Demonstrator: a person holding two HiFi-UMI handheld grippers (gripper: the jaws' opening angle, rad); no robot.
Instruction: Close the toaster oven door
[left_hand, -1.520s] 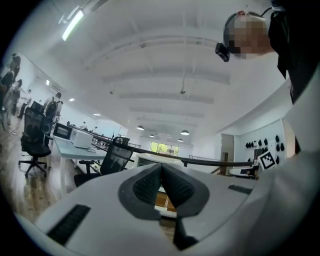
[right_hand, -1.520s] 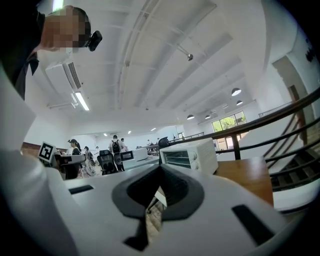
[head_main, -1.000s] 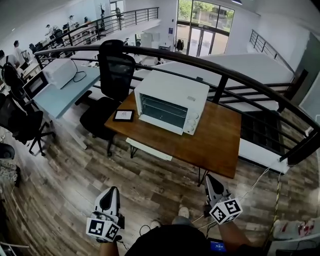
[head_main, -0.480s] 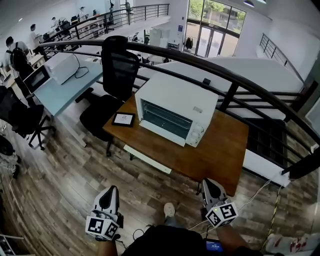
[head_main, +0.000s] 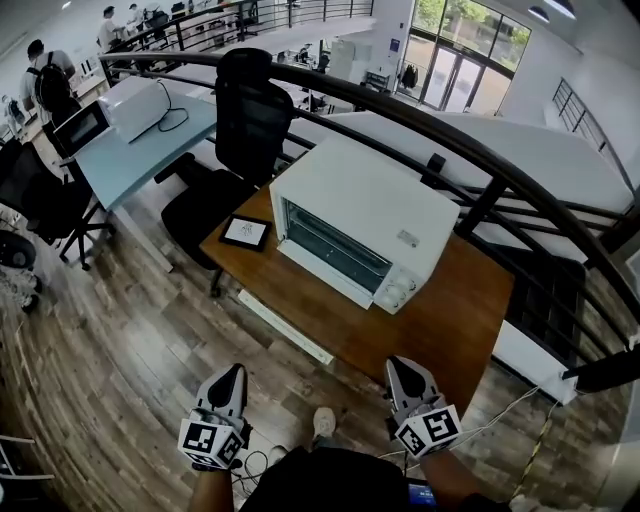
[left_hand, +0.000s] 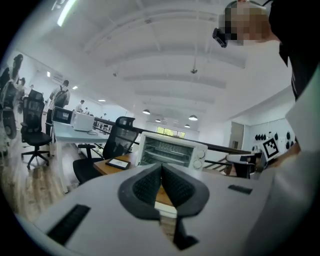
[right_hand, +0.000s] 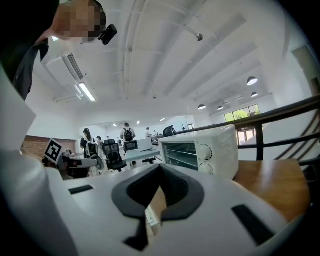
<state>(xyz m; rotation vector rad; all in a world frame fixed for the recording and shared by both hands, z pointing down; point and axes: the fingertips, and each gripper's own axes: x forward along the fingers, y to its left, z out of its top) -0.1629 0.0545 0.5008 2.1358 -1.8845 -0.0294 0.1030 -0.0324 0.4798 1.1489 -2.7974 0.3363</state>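
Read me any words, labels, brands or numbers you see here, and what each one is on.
No text is readable.
toaster oven: small label on its top, too small to read.
tablet: screen too blurred to read.
left gripper and right gripper: cubes show square markers, no words.

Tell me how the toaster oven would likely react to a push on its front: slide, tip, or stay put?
The toaster oven looks wide, low and boxy, so it probably won't tip. It sits flat on a smooth wooden table, so a firm push may slide it backward.
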